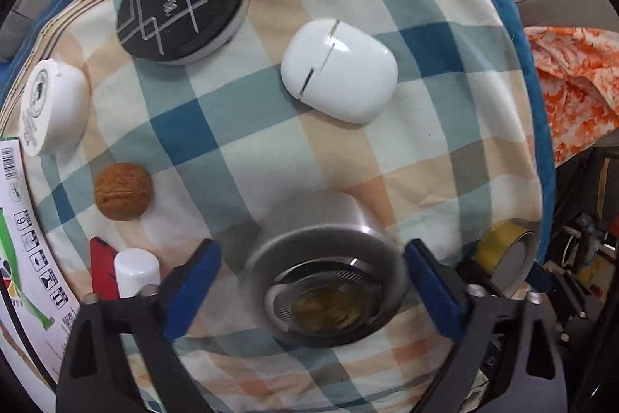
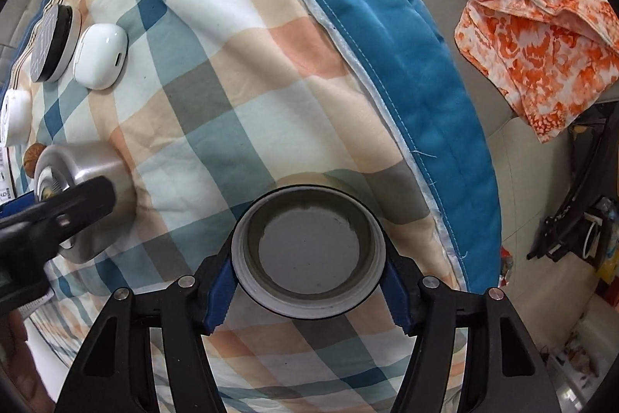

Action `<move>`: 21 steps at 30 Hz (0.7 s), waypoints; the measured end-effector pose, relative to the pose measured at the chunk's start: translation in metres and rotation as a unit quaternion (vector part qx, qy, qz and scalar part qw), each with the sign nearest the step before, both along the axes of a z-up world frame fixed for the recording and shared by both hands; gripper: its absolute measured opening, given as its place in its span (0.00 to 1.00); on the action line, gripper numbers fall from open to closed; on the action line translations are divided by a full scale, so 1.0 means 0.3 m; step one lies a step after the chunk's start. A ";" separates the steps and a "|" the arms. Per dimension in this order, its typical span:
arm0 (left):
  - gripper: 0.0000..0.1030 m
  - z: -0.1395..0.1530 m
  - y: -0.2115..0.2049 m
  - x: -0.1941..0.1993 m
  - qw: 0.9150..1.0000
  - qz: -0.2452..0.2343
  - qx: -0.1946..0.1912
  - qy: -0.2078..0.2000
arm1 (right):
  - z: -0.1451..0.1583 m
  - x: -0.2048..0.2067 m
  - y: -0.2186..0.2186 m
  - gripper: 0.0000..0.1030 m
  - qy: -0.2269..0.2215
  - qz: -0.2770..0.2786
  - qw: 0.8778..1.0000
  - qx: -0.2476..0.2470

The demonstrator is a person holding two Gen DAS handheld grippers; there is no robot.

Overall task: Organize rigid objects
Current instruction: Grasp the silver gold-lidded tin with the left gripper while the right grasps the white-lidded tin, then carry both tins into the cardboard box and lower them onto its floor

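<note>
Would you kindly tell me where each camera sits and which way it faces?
Left wrist: rides the left gripper, looking down along its open jaws at a silver canister, walnut and white earbud case on the plaid cloth.
Right wrist: rides the right gripper, jaws shut on a tape roll; the left gripper shows at left.
Shared: the silver canister, earbud case and cloth.

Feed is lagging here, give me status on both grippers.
Left gripper open, straddling the silver tin, not clamped. Right gripper shut on the tape roll. Walnut and white case nearby, clear.
</note>
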State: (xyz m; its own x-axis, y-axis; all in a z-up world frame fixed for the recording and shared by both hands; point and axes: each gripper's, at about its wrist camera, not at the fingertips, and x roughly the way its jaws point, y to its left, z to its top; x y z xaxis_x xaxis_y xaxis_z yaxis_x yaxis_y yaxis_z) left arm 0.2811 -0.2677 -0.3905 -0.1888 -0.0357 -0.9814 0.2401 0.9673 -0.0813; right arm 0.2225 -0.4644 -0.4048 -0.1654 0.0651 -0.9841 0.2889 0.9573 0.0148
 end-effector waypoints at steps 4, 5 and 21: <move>0.67 -0.042 0.019 -0.013 1.000 0.012 -0.013 0.018 | 0.008 -0.006 0.017 0.66 0.000 -0.003 1.000 0.004; 0.67 -0.045 0.021 -0.013 1.000 0.010 -0.013 0.016 | -0.014 0.004 -0.010 0.66 0.000 -0.006 1.000 0.006; 0.67 -0.043 -0.034 -0.042 0.999 0.007 0.016 -0.028 | -0.018 0.004 0.006 0.65 0.014 -0.015 1.000 -0.004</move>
State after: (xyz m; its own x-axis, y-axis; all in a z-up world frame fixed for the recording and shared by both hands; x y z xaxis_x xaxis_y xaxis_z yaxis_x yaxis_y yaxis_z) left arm 0.2685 -0.2780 -0.4033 -0.1322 -0.0065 -0.9912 0.2294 0.9726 -0.0370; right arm 0.2237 -0.4625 -0.4103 -0.1911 0.0619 -0.9796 0.3178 0.9482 -0.0021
